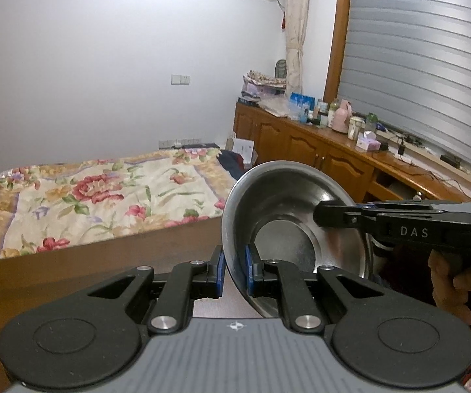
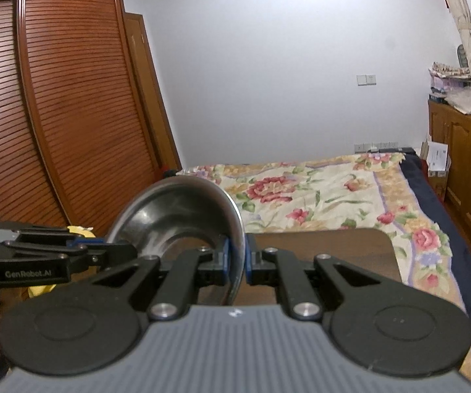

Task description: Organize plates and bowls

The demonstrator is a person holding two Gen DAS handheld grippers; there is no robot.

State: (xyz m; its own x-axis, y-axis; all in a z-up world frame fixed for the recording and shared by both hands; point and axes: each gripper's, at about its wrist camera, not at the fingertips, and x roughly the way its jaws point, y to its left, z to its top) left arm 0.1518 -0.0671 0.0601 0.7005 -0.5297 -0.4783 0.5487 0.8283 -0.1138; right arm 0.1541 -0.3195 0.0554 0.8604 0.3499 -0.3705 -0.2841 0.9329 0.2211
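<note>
The left gripper (image 1: 234, 273) is clamped on the rim of a steel bowl (image 1: 287, 226), its blue pads (image 1: 247, 270) pinching the thin wall. The right gripper (image 2: 237, 263) is clenched on the opposite rim of the same bowl (image 2: 183, 213), so the bowl hangs tilted between the two, above the brown surface (image 2: 333, 245) near its far edge, not resting on it. The risk, as I judge it, lies in the shared hold: smooth metal gripped only at thin rims could slip or pivot if either side pulls unevenly or lets go early, and the bowl would then drop onto the surface or roll off towards the bed (image 2: 317, 190). Readable writing: "DAS" on the right gripper's body in the left wrist view, and "GenRobot.AI" on the left gripper's body in the right wrist view.
</note>
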